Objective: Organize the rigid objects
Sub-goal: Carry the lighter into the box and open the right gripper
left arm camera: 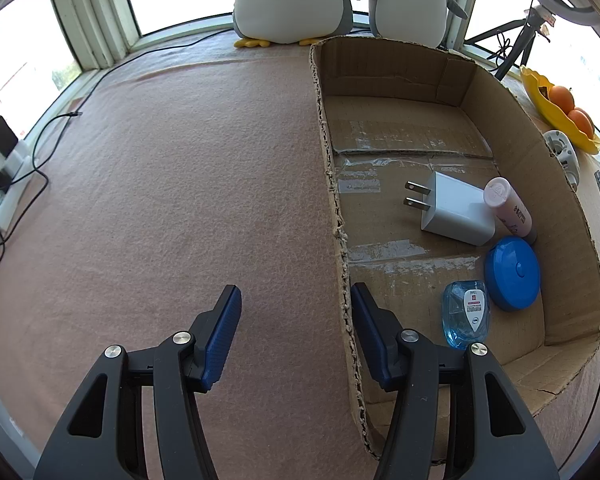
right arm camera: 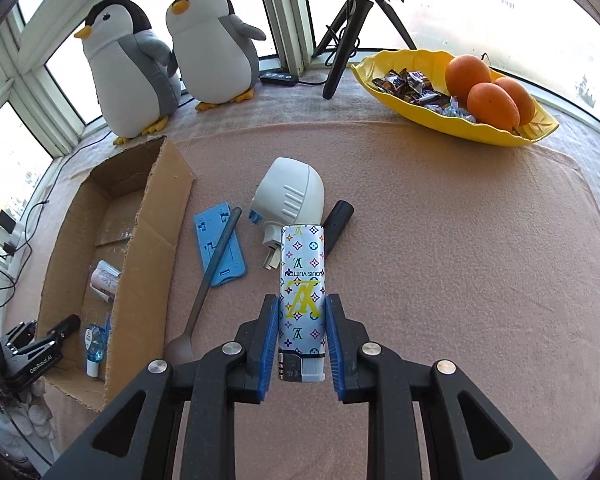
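My right gripper (right arm camera: 302, 308) is shut on a patterned lighter (right arm camera: 302, 288), held above the pink cloth. Beyond it lie a white plug adapter (right arm camera: 288, 200), a black tube (right arm camera: 337, 220), a blue plastic plate (right arm camera: 218, 246) and a grey spoon (right arm camera: 208, 280). The cardboard box (left arm camera: 572, 208) holds a white charger (left arm camera: 456, 210), a pink bottle (left arm camera: 508, 206), a blue round case (left arm camera: 512, 274) and a clear blue bottle (left arm camera: 466, 314). My left gripper (left arm camera: 296, 300) is open and empty, straddling the box's left wall. The box also shows in the right wrist view (right arm camera: 140, 248).
Two plush penguins (right arm camera: 168, 52) stand at the back by the window. A yellow dish (right arm camera: 452, 120) holds oranges and candy at the back right. A black tripod (right arm camera: 360, 12) stands behind. Cables and chargers (left arm camera: 4, 160) lie at the far left.
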Available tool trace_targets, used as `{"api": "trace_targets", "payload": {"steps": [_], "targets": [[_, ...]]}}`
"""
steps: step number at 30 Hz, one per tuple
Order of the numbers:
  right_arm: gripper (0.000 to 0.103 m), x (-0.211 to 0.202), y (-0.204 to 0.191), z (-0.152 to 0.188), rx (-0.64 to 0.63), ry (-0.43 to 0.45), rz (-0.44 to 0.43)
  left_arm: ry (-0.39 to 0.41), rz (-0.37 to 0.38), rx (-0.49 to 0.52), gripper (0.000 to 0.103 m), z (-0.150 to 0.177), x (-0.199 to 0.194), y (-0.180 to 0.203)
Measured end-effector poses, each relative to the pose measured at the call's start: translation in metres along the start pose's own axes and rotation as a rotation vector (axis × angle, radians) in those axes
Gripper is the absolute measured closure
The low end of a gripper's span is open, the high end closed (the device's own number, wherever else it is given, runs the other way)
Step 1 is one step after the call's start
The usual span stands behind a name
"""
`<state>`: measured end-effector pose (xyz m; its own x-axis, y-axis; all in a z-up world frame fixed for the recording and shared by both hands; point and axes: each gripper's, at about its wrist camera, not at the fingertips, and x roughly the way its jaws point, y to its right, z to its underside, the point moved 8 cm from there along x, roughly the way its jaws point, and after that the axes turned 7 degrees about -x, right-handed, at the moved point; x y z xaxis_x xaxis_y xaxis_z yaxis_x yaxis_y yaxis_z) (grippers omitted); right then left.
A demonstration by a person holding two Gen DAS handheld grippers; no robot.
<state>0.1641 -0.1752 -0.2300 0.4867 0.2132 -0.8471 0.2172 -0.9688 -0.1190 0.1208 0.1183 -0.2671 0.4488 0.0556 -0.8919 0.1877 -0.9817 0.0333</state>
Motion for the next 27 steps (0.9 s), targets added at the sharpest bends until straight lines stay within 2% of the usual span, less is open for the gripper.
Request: {"api": "trace_targets", "payload": {"steps": [5,14,19,24,26,27], "targets": [[0.082,-0.006,-0.047,-0.011,-0.077,0.024,-0.072,0.001,-0.001,0.000,0.047,0.000,0.000,0.000],[0.082,-0.001,-0.134,-0.011,-0.223,0.019,-0.189,0.002,-0.001,-0.001,0.047,-0.001,-0.001,-0.002],[0.082,0.009,-0.156,-0.005,-0.262,-0.001,-0.206,0.002,-0.001,-0.002,0.047,-0.001,-0.001,-0.002],[0.082,0.014,-0.161,-0.002,-0.281,-0.012,-0.205,0.002,-0.001,-0.002,0.047,-0.001,-0.001,-0.002],[0.076,0.015,-0.161,-0.002,-0.283,-0.008,-0.202,0.002,-0.001,-0.002,0.047,-0.001,-0.001,-0.002],[0.063,0.014,-0.161,-0.002,-0.282,-0.001,-0.201,0.003,-0.001,-0.001,0.047,-0.001,-0.001,-0.002]]}}
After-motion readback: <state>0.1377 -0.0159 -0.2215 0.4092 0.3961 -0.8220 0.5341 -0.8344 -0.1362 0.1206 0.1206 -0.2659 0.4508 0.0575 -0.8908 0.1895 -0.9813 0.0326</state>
